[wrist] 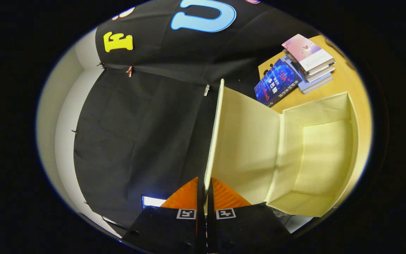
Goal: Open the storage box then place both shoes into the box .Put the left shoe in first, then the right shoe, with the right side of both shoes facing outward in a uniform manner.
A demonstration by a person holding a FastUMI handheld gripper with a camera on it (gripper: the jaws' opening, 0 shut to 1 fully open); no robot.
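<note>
A: What is seen furthest left?

B: A pale wall (pixel 63 116) is seen there, and beside it the black cloth (pixel 136 134) of the booth, pinned with small clips.

A: And the gripper (pixel 204 192)?

B: Its two orange fingers (pixel 185 195) are seen closed almost together, with the thin edge of the box's lid (pixel 245 141) caught between them. The lid is held upright and swung open; both fingers appear pressed on its edge.

A: Where is the storage box (pixel 324 155) found?

B: To the right of the fingers and joined to the lid. It is cream-coloured, its mouth is open, and bare inner walls are shown. It is stood on a yellow-brown table (pixel 351 81).

A: Is anything placed beyond it?

B: A stack of books (pixel 310 63) is seen on the table beyond the box, with a blue book (pixel 277 81) leaning at the stack's near side, just beside the lid's top corner.
</note>
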